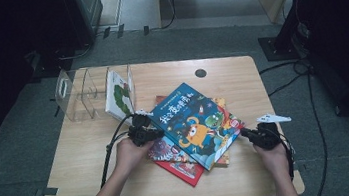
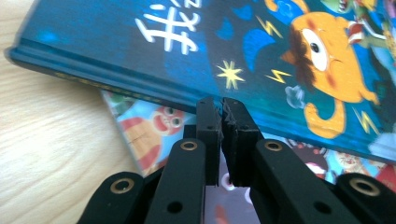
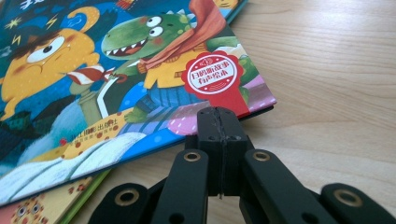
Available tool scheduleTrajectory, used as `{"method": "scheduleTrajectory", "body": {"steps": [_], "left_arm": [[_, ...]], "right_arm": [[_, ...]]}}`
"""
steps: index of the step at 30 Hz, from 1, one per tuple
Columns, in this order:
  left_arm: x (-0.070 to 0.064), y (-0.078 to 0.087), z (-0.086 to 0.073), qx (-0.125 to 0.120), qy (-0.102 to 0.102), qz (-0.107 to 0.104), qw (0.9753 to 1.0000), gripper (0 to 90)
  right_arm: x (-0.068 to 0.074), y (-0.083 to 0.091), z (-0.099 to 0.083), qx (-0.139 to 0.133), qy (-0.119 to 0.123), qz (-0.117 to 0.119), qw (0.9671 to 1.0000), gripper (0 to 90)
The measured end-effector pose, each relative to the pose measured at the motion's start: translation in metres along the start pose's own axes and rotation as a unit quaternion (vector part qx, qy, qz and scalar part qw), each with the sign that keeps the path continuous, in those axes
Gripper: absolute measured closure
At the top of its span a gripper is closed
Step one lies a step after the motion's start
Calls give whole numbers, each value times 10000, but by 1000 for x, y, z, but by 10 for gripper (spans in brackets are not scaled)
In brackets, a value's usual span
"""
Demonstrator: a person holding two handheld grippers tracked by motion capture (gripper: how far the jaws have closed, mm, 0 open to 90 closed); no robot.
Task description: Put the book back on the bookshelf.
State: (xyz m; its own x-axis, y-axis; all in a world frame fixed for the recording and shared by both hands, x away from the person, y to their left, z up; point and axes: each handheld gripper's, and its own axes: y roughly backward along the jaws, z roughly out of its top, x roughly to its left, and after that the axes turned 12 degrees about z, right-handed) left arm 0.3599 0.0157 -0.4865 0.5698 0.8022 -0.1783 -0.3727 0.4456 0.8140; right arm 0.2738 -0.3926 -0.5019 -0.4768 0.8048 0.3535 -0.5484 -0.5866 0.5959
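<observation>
- Bench (image 1: 94, 158): wooden, a pile of picture books lying flat at centre.
- Clear rack (image 1: 81, 94): set at the far left of the bench, one white book (image 1: 119, 95) already stood upright in its right-hand slot; remaining slots free.
- Blue book (image 1: 193, 121): laid on top of the pile, skewed, overhanging the red book (image 1: 181, 170) underneath.
- Left gripper (image 1: 141, 132): jaws closed or very nearly so, nothing clamped, tips parked against the blue book's spine edge.
- Right gripper (image 1: 260, 135): jaws pressed fully together, empty, tips at the blue book's opposite corner by the red sticker (image 3: 210, 74).
- Risk: with both grippers narrow, the cover can only be pushed, not clamped; the book could be slid across the pile or lower books dragged along.
- Risk: a one-sided lift would likely let the book pivot and drop.
</observation>
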Motion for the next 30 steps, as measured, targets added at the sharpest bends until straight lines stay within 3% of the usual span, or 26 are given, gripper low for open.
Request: {"method": "scheduleTrajectory", "body": {"steps": [16, 24, 30], "left_arm": [[-12, -6, -1, -179, 54, -91, 9998, 864], [-18, -6, 0, -177, -2, 118, 9998, 863], [-18, -5, 0, -123, 86, 55, 9999, 832]], "right_arm": [[-20, -8, 14, -153, -155, -118, 9997, 900], [-26, -14, 21, -205, -141, -171, 9995, 900], [-30, -18, 26, -225, -164, -177, 9995, 900]]}}
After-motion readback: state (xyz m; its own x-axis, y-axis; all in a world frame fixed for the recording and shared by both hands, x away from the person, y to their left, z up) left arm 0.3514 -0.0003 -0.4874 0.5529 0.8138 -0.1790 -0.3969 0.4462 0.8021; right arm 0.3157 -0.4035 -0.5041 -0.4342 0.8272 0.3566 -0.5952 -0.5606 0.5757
